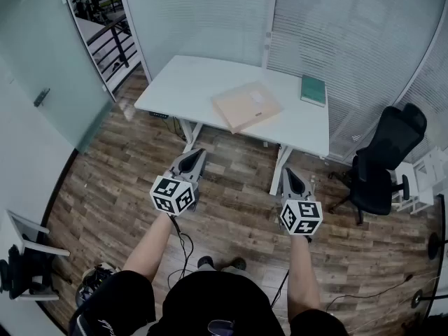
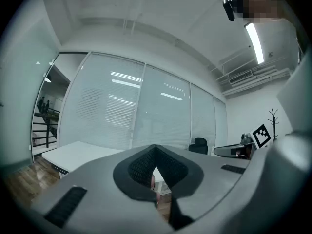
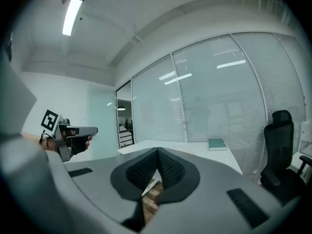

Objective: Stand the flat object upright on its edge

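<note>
A flat tan cardboard box (image 1: 246, 106) lies on the white table (image 1: 182, 82), near its front edge. A green book (image 1: 313, 89) lies flat at the table's far right, also seen in the right gripper view as the green book (image 3: 217, 144). Both grippers are held in front of the table, well short of it, over the wooden floor. My left gripper (image 1: 197, 153) is shut with nothing in it, and its jaws meet in the left gripper view (image 2: 155, 147). My right gripper (image 1: 290, 173) is likewise shut and empty (image 3: 158, 151).
A black office chair (image 1: 383, 158) stands right of the table. Glass walls with blinds run behind the table, and a glass door (image 1: 42, 61) is at the left. A white chair (image 1: 28, 247) stands at the lower left. Cables lie on the floor (image 1: 364, 296).
</note>
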Motion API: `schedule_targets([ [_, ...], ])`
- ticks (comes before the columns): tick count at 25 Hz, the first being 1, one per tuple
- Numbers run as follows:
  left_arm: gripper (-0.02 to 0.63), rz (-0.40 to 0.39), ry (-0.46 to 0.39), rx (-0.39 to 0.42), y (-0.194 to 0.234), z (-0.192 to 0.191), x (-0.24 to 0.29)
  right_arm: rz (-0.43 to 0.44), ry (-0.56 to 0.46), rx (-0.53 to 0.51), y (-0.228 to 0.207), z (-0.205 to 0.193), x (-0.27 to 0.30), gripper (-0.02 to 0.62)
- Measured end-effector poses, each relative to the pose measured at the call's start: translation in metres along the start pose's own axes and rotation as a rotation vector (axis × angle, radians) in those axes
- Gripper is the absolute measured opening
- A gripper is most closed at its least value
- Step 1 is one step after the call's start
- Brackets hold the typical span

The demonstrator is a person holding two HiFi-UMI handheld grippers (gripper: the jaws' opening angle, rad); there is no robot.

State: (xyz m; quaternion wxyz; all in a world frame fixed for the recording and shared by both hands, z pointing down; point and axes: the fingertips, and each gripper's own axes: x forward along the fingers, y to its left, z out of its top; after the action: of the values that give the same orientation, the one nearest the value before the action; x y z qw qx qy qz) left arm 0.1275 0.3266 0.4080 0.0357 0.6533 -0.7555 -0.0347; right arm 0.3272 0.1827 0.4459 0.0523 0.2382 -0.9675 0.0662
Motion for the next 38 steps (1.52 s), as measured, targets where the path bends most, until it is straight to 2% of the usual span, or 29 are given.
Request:
schedule_targets([
  [9, 0.020, 0.031, 0.005, -0.007, -0.002, -0.004, -0.012, 0.016, 0.014, 0.003, 0.001, -0.008, -0.003, 0.020],
  [21, 0.020, 0.087, 0.004, -0.029, 0.040, -0.013, -0.004, 0.049, 0.036, 0.015, 0.008, -0.010, 0.035, 0.020],
  [28, 0.020, 0.062, 0.006, -0.043, 0.089, -0.016, 0.040, 0.035, 0.058, 0.008, 0.007, -0.011, 0.098, 0.020],
  [38, 0.020, 0.008, 0.015, -0.056, 0.196, -0.008, 0.115, -0.004, 0.067, 0.014, 0.018, 0.001, 0.222, 0.020],
])
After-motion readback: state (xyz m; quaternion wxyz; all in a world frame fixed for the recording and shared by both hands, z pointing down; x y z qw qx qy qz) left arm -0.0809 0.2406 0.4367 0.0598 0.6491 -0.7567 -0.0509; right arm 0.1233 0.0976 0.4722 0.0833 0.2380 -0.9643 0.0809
